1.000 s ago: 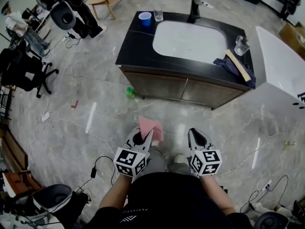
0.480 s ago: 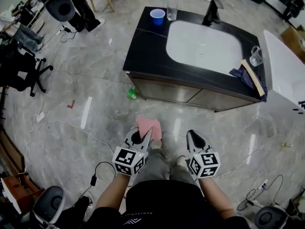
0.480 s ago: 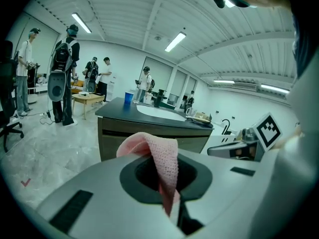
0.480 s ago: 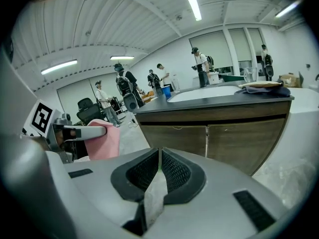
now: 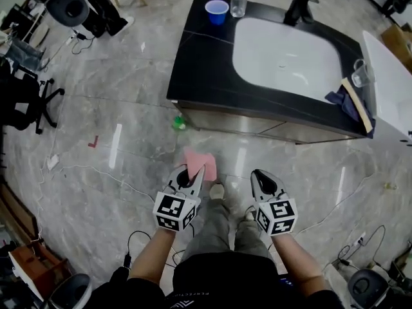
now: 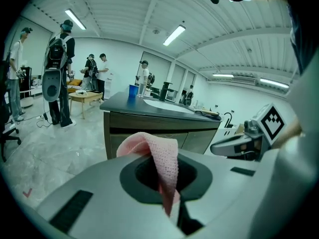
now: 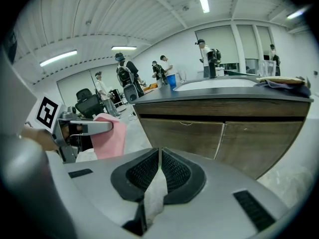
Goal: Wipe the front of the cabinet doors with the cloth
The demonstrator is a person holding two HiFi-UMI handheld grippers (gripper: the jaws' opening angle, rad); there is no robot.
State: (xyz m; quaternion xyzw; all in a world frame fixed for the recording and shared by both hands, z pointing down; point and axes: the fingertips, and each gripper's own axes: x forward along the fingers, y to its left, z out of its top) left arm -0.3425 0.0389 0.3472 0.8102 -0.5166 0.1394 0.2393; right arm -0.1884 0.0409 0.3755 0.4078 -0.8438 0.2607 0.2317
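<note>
My left gripper [image 5: 190, 175] is shut on a pink cloth [image 5: 200, 162] that hangs out past its tips; the left gripper view shows the cloth [image 6: 159, 156] draped between the jaws. My right gripper [image 5: 262, 182] is shut with nothing in it, its jaws pressed together [image 7: 158, 156]. Both hover over the floor, short of the cabinet. The wooden cabinet doors [image 5: 241, 124] sit under a black counter [image 5: 199, 50] with a white sink [image 5: 286, 56]. The right gripper view shows two brown doors [image 7: 219, 138] ahead and the cloth [image 7: 107, 136] at left.
A blue cup [image 5: 216, 10] and a glass [image 5: 239, 4] stand on the counter's far left; a dark cloth with a wooden strip [image 5: 354, 105] lies at its right. A green object [image 5: 178, 122] lies on the floor by the cabinet corner. Cables [image 5: 96, 172] cross the floor. People stand far off [image 6: 60, 73].
The person has stepped closer to the cabinet, which now looms larger and lower in the head view. Both grippers keep their pose, the left still holding the cloth.
</note>
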